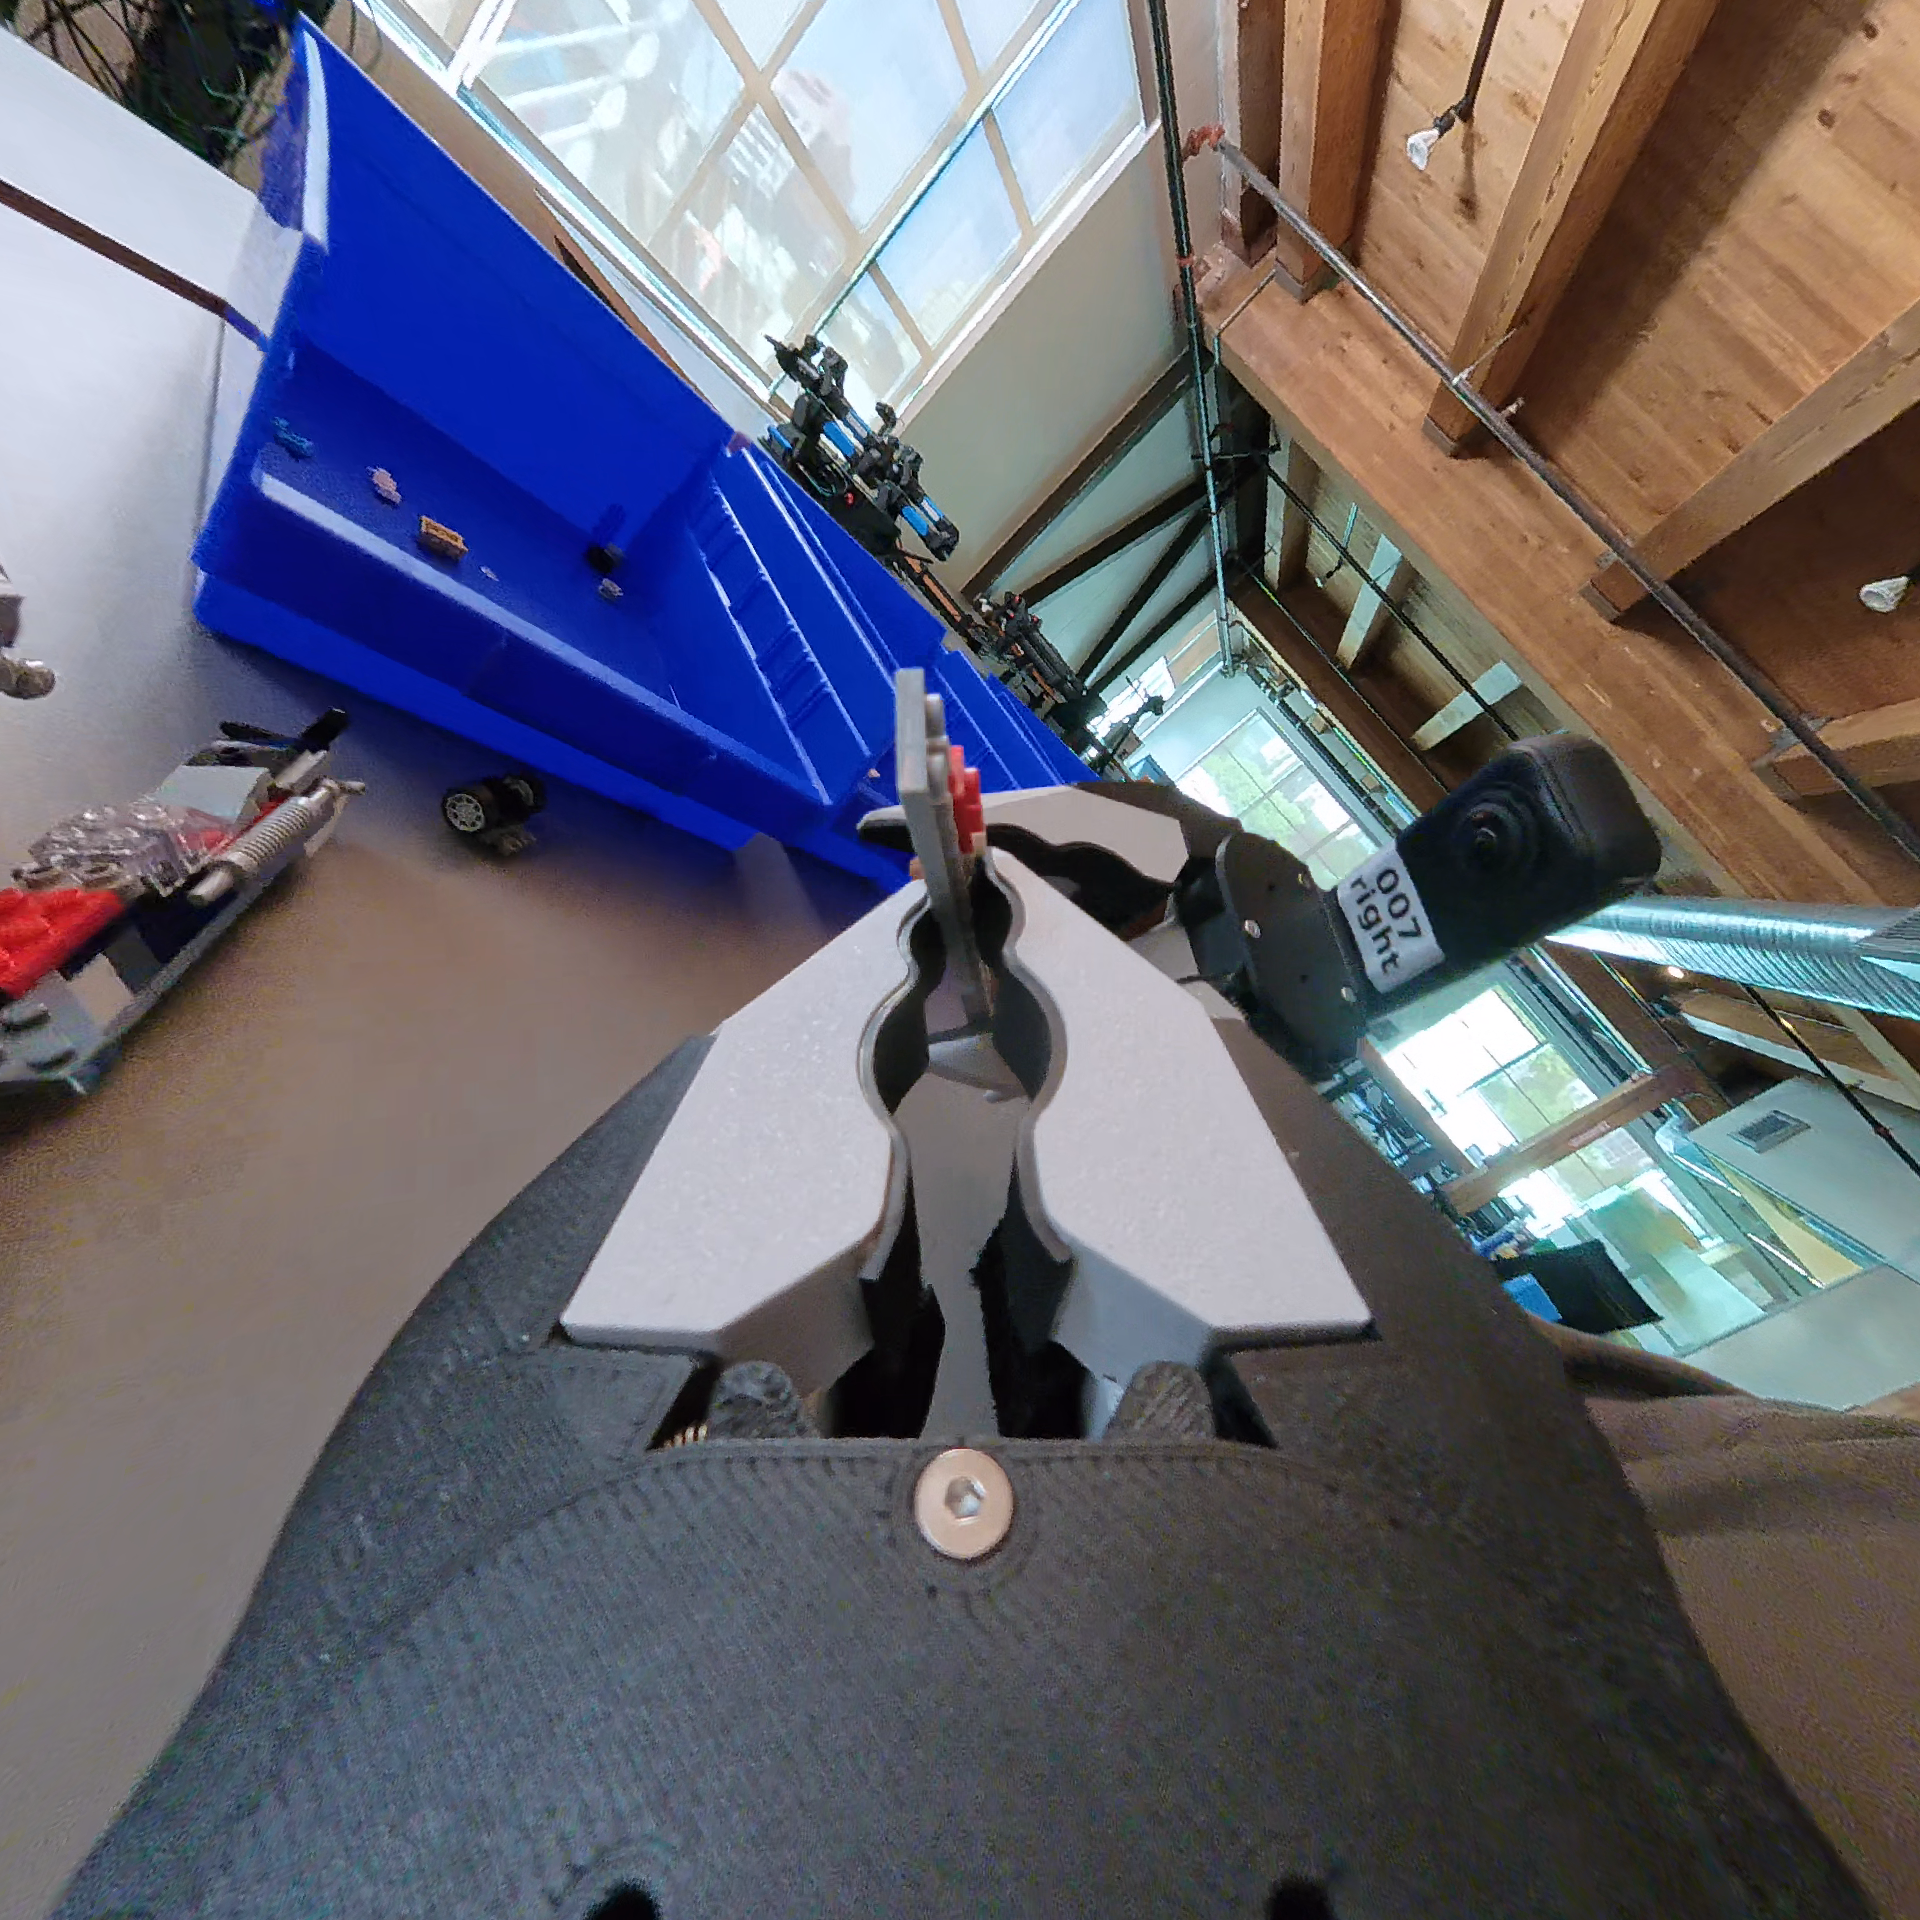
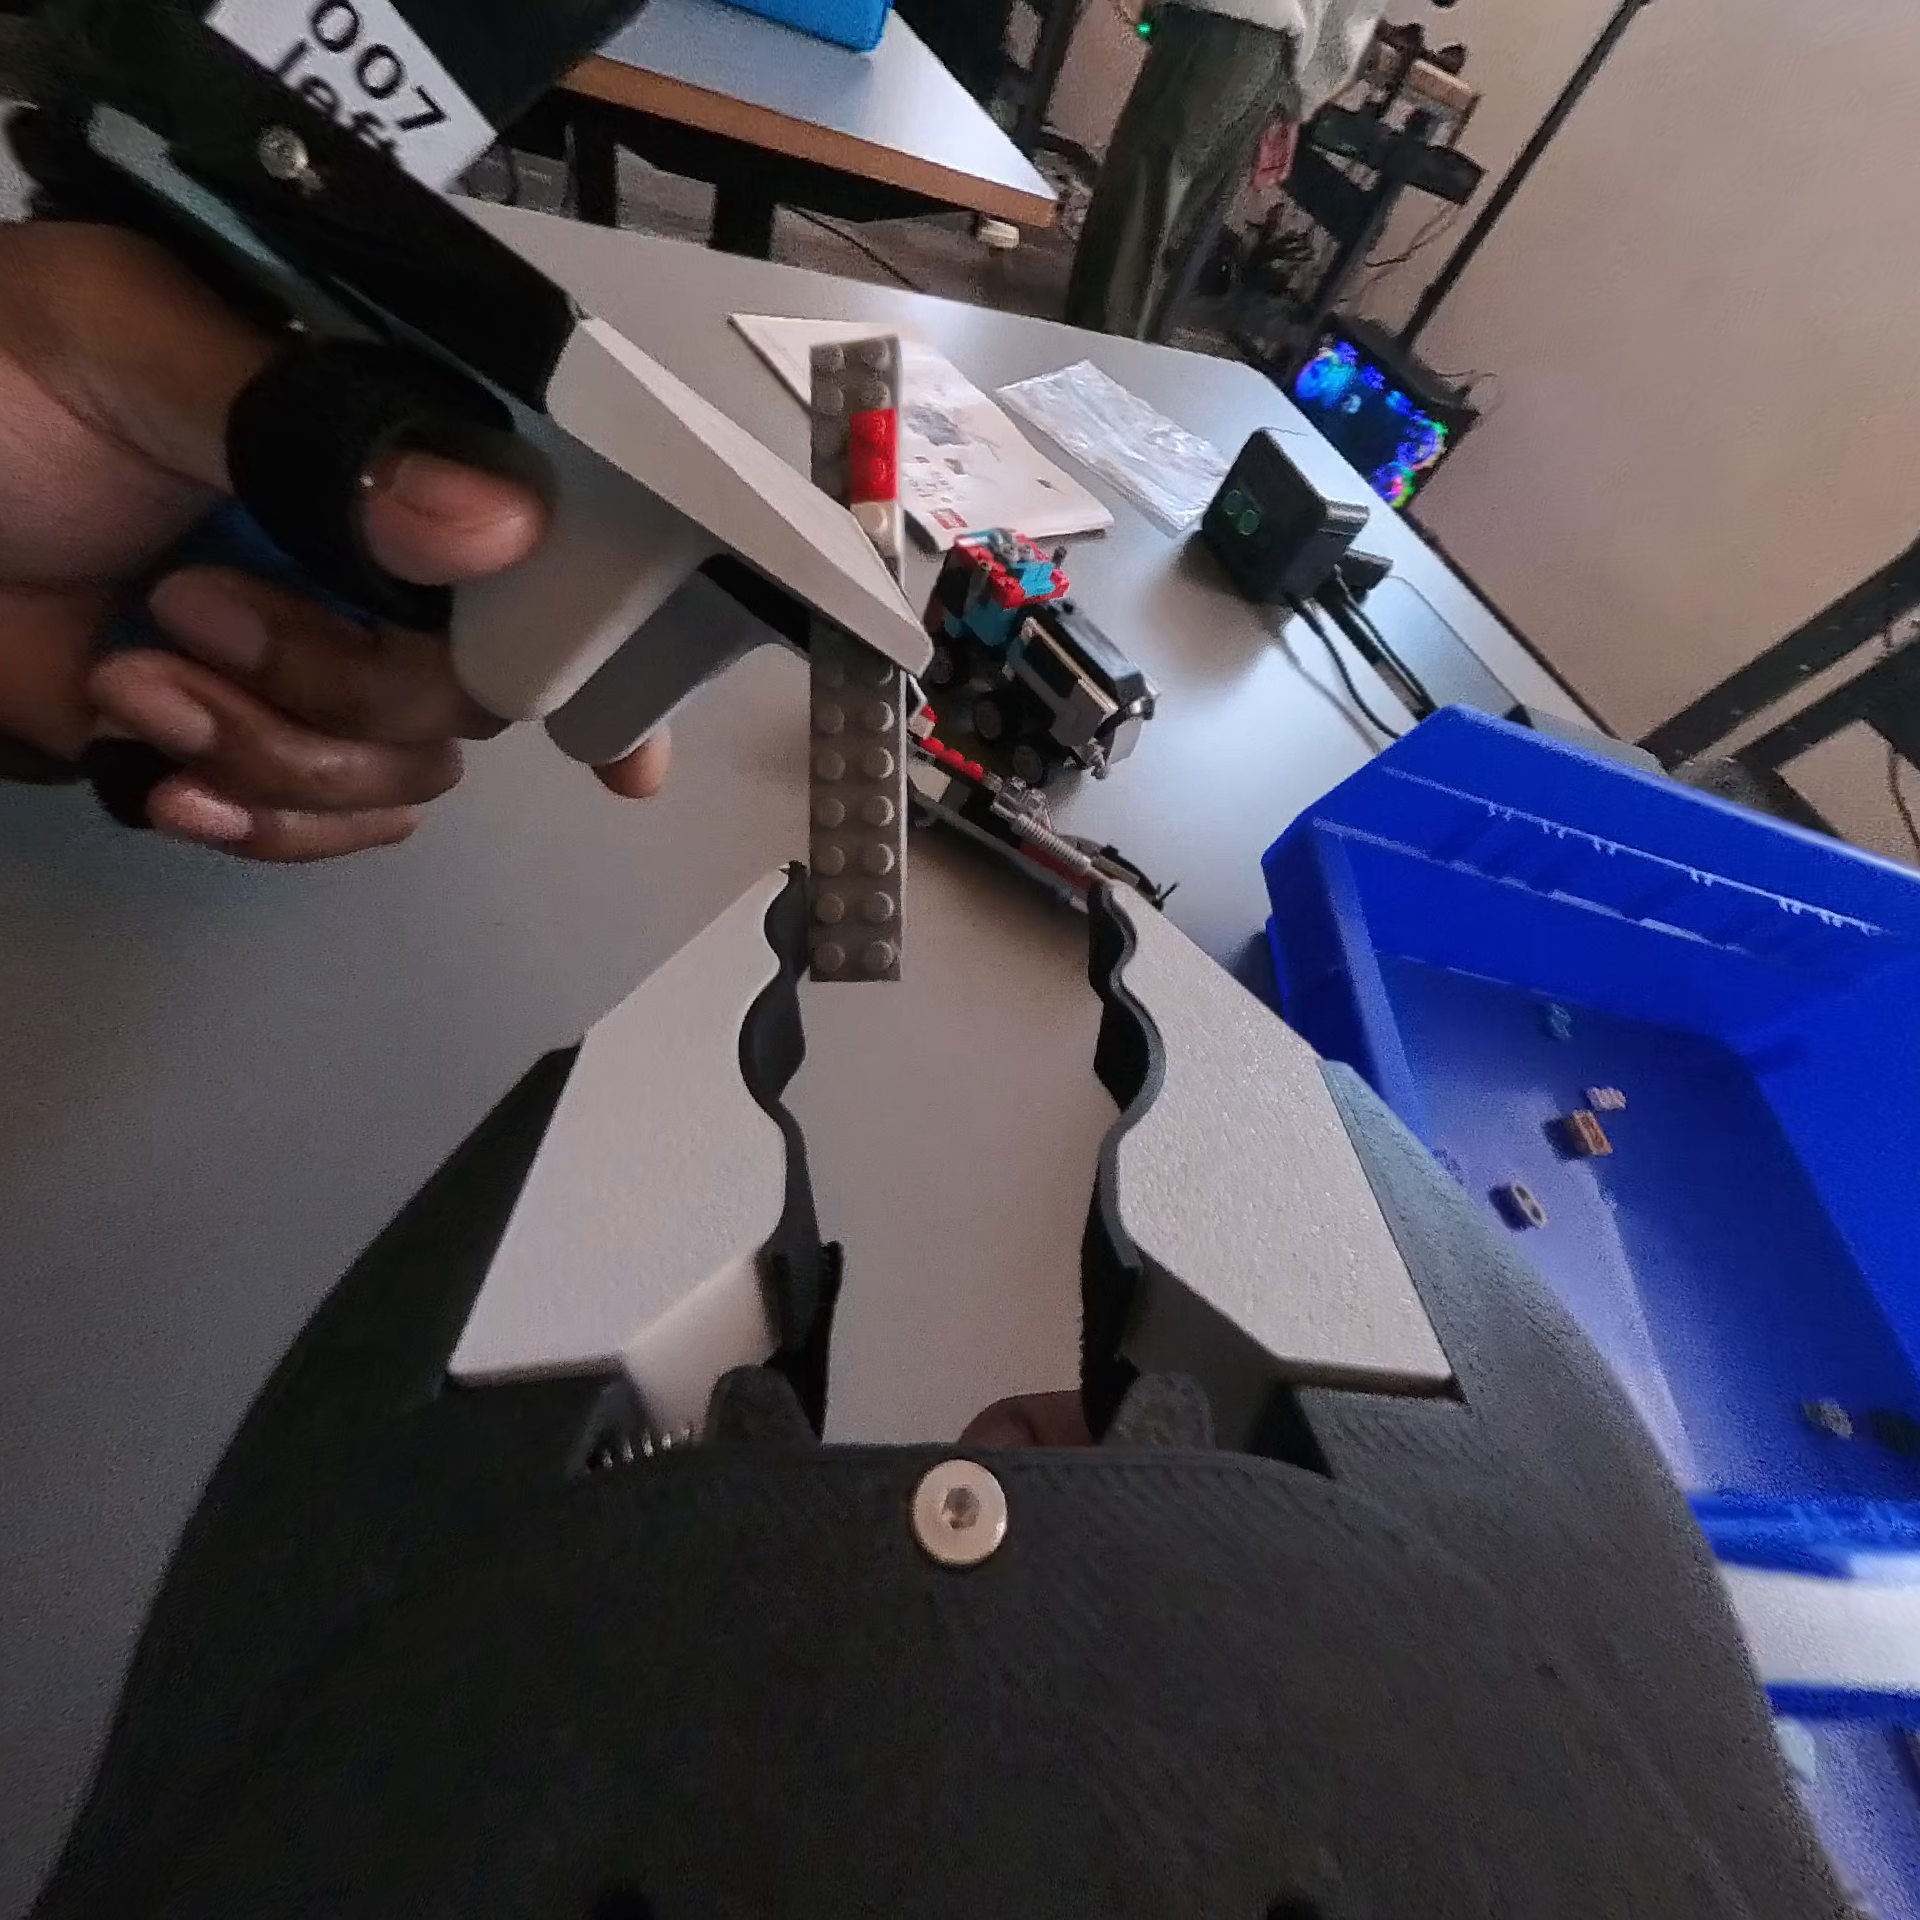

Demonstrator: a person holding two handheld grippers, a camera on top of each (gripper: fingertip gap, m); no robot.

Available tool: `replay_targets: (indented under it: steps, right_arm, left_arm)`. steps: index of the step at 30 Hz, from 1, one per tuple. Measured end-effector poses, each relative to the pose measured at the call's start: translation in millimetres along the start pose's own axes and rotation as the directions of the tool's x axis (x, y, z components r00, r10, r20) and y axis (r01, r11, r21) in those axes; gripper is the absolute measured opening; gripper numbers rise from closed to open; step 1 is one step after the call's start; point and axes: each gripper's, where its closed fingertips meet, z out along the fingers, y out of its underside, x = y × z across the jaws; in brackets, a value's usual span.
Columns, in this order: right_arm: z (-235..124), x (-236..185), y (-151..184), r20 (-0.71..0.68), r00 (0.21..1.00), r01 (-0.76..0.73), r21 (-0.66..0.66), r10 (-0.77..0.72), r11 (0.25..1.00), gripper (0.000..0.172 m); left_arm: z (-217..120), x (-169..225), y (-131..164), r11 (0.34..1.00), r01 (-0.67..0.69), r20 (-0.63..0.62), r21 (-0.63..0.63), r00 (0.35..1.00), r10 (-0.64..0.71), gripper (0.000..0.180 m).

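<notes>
My left gripper (image 1: pixel 961 883) is shut on a long grey studded plate (image 1: pixel 925 769), gripping it edge-on near its middle. A small red brick (image 1: pixel 964 795) sits on the plate just past the pads. In the right wrist view the left gripper (image 2: pixel 894 623), held by a hand (image 2: pixel 239 665), keeps the plate (image 2: pixel 857 810) upright above the table, with the red brick (image 2: pixel 876 452) near its top. My right gripper (image 2: pixel 945 904) is open. The plate's lower end hangs between its fingertips, close against the left pad (image 2: pixel 792 914) and well clear of the right one.
A blue bin (image 2: pixel 1662 935) with a few small pieces stands to the right; it also shows in the left wrist view (image 1: pixel 468 416). A brick-built truck (image 2: pixel 1039 644), a partial model (image 1: pixel 156 862), a loose wheel pair (image 1: pixel 488 805), a booklet (image 2: pixel 966 447), a plastic bag (image 2: pixel 1112 436) and a black device (image 2: pixel 1278 520) lie on the grey table (image 2: pixel 312 1039). My two grippers' fingertips are within a few centimetres of each other.
</notes>
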Motion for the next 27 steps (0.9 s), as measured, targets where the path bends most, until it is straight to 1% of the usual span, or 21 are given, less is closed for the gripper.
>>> replay_targets:
  steps: [2, 5, 8, 11, 13, 15, 17, 22, 27]
  right_arm:
    - [3.0, 2.5, -4.1, 0.056, 0.998, -0.001, 0.009, 0.001, 1.000, 0.052]
    - [1.9, 7.7, -11.9, 0.126, 0.991, -0.052, 0.041, 0.046, 0.998, 0.052]
    - [1.4, 21.6, -18.3, 0.144, 0.983, -0.123, 0.072, 0.112, 0.990, 0.051]
    - [7.7, 34.2, -27.5, 0.160, 0.967, -0.217, 0.100, 0.199, 0.971, 0.048]
    - [14.1, 41.0, -32.8, 0.152, 0.962, -0.246, 0.111, 0.228, 0.963, 0.043]
    - [19.6, 44.9, -38.4, 0.158, 0.956, -0.267, 0.127, 0.247, 0.955, 0.042]
    - [23.9, 46.5, -42.7, 0.171, 0.951, -0.282, 0.146, 0.257, 0.948, 0.040]
    - [32.7, 48.6, -32.7, 0.175, 0.943, -0.309, 0.137, 0.284, 0.941, 0.037]
    - [33.0, 46.6, -21.3, 0.205, 0.922, -0.358, 0.123, 0.329, 0.926, 0.033]
  left_arm:
    - [0.0, -8.3, -6.4, 1.000, 0.012, 0.013, -0.006, 1.000, -0.012, 0.007]
    - [0.9, -23.0, -12.4, 1.000, 0.020, 0.042, -0.019, 0.999, -0.019, 0.007]
    - [7.9, -33.1, -11.8, 0.996, 0.022, 0.057, -0.082, 0.998, -0.018, 0.007]
    - [17.3, -36.9, -14.5, 0.990, -0.014, 0.063, -0.142, 0.998, 0.024, 0.007]
    - [23.2, -37.4, -17.1, 0.984, -0.049, 0.056, -0.174, 0.997, 0.060, 0.007]
    - [28.1, -39.1, -16.3, 0.973, -0.082, 0.042, -0.214, 0.995, 0.093, 0.007]
    - [32.4, -39.8, -13.1, 0.965, -0.094, 0.013, -0.243, 0.995, 0.100, 0.007]
    - [37.0, -44.0, -0.3, 0.957, -0.061, -0.019, -0.283, 0.998, 0.058, 0.007]
    - [36.9, -44.4, 2.9, 0.954, -0.049, -0.029, -0.295, 0.999, 0.043, 0.007]
